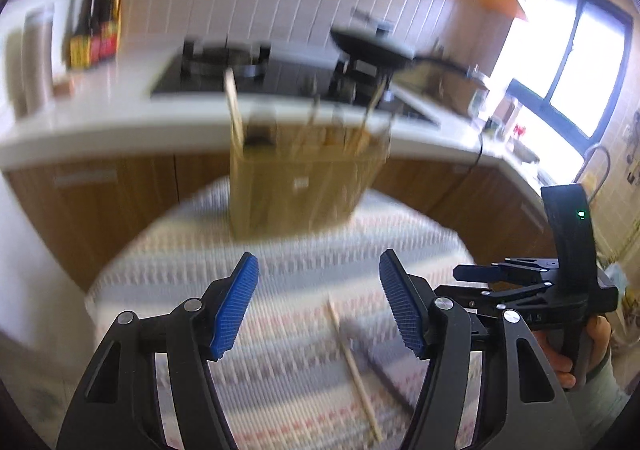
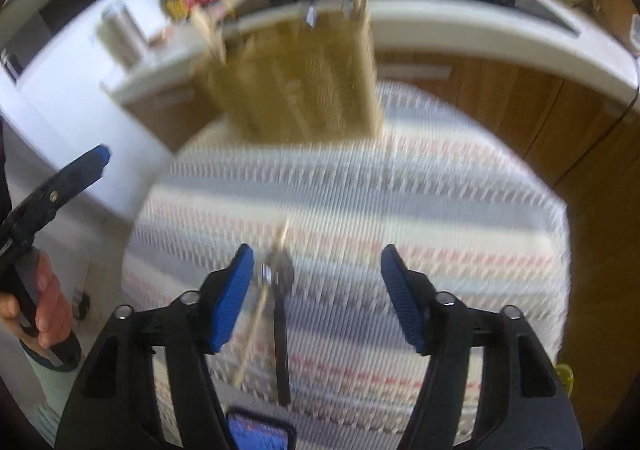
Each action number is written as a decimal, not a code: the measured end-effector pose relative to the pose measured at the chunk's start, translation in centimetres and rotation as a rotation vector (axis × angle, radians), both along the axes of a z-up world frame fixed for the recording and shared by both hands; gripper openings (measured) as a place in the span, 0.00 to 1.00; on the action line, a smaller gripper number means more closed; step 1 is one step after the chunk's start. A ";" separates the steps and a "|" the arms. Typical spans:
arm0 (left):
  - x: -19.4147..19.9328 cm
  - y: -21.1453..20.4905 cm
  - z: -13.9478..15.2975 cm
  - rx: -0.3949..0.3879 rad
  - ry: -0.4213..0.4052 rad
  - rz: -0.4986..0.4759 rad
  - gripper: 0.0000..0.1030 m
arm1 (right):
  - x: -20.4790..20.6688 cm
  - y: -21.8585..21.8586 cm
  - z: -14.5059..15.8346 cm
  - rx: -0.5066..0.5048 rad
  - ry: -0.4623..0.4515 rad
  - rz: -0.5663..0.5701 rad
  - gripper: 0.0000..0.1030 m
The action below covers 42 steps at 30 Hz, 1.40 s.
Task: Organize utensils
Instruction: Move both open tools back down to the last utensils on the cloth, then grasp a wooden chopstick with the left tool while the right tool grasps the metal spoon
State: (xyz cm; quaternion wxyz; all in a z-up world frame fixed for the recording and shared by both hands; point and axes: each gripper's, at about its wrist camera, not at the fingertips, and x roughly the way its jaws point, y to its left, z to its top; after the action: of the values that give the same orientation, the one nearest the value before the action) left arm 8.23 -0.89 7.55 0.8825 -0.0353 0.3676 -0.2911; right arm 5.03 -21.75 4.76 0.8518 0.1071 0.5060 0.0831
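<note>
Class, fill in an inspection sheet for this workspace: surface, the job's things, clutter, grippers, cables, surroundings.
Surface: round table under a striped cloth.
Job's things: wooden holder standing at the far side with sticks in it; one chopstick and a dark-handled utensil lying loose on the cloth.
Clutter: blue object at the near edge, unclear.
Grippers: left gripper and right gripper open, nothing between the jaws.
Cables: dark cable hanging off the counter.
Surroundings: kitchen counter, stove, pan, window.
</note>
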 end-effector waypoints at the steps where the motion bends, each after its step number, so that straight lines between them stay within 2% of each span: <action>1: -0.3 -0.3 -1.7 0.013 0.040 -0.011 0.58 | -0.5 0.5 -1.2 0.006 0.020 0.019 0.50; 4: -1.0 -1.0 -5.5 0.029 0.128 -0.027 0.51 | -1.9 1.7 -3.9 0.027 0.039 0.053 0.42; 7: -1.7 -1.9 -8.6 0.039 0.192 -0.044 0.45 | -3.2 3.1 -6.2 0.003 0.031 0.068 0.35; 13: -2.4 -3.2 -11.8 0.072 0.229 -0.062 0.33 | -5.3 5.3 -8.2 -0.023 0.016 0.105 0.28; 19: -1.6 -3.8 -12.5 0.072 0.256 -0.056 0.32 | -6.3 7.5 -9.0 -0.162 -0.017 0.133 0.19; 22: -1.6 -4.6 -12.7 0.090 0.263 -0.065 0.32 | -6.5 8.2 -9.2 -0.234 -0.030 0.136 0.10; 25: -1.6 -6.0 -13.0 0.120 0.267 -0.083 0.32 | -6.4 7.2 -9.2 -0.224 -0.027 0.107 0.09; 31: -1.4 -9.4 -13.3 0.253 0.238 -0.098 0.32 | -5.6 2.6 -8.5 -0.151 -0.010 -0.005 0.10; 33: -1.4 -10.6 -13.3 0.313 0.218 -0.098 0.32 | -5.2 1.2 -8.4 -0.134 -0.007 -0.041 0.10; 35: -2.0 -12.3 -13.5 0.410 0.168 -0.096 0.31 | -5.0 0.3 -8.2 -0.139 -0.011 -0.065 0.10; 37: -2.3 -13.5 -13.7 0.466 0.127 -0.093 0.26 | -4.7 -0.2 -8.0 -0.125 -0.011 -0.068 0.10; 39: -2.2 -14.0 -13.7 0.469 0.119 -0.101 0.07 | -4.5 -0.8 -8.1 -0.113 -0.009 -0.068 0.10; 40: -2.1 -14.1 -13.7 0.483 0.113 -0.084 0.06 | -4.3 -0.9 -8.1 -0.118 -0.009 -0.068 0.10; 42: -1.9 -13.8 -13.7 0.454 0.125 -0.079 0.04 | -4.2 -1.1 -8.2 -0.120 -0.007 -0.066 0.10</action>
State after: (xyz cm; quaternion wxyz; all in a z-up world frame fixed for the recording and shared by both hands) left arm 6.33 -14.70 -6.14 0.8313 0.1606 0.4786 -0.2325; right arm 0.82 -22.82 -3.39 0.8608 0.0721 0.5031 0.0246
